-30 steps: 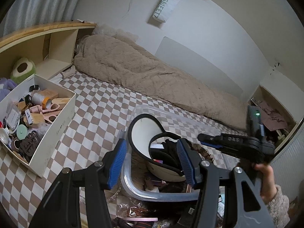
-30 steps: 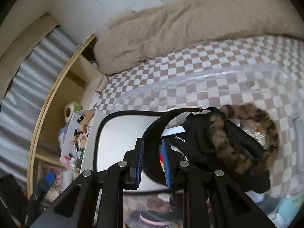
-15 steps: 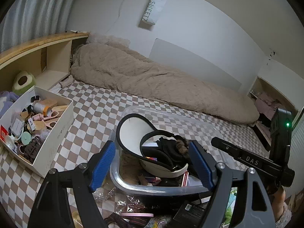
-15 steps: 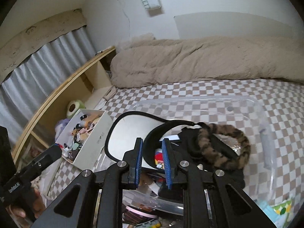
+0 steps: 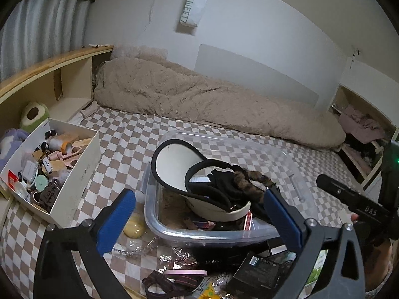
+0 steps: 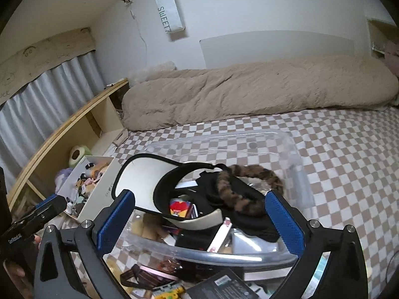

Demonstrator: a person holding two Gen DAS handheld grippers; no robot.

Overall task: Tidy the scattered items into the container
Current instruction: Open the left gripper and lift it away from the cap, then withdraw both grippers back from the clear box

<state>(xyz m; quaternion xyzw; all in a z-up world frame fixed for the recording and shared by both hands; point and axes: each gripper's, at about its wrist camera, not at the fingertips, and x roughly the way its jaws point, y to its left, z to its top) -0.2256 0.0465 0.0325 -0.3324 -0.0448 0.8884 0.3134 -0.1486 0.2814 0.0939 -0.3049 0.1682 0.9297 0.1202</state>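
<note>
Over the bed: I hold my left tool [image 5: 199,211] and my right tool [image 6: 199,219] above the clear container [image 5: 174,231], both with jaws spread wide and nothing between the pads.
Why spread: I judge a wide gap suits reaching next for loose clutter in front of the container.
Container: it sits on the checkered bedsheet [image 5: 129,149], already heaped; a cream visor cap [image 6: 139,186] leans on its left rim, with black fabric and a leopard-print headband [image 6: 249,189] piled beside it.
Why the cap tilts: my guess is that the pile beneath props it up.
Scattered items: a pink band [image 5: 185,272], a dark flat box [image 5: 259,269], crinkled wrappers and a pale yellow lump [image 5: 134,226] lie on the sheet just before the container.
Side box: a white cardboard box [image 5: 84,164] of small things stands apart to the left.
Hidden: my tools' frames cover much of the near clutter; what lies under the cap is unclear.
</note>
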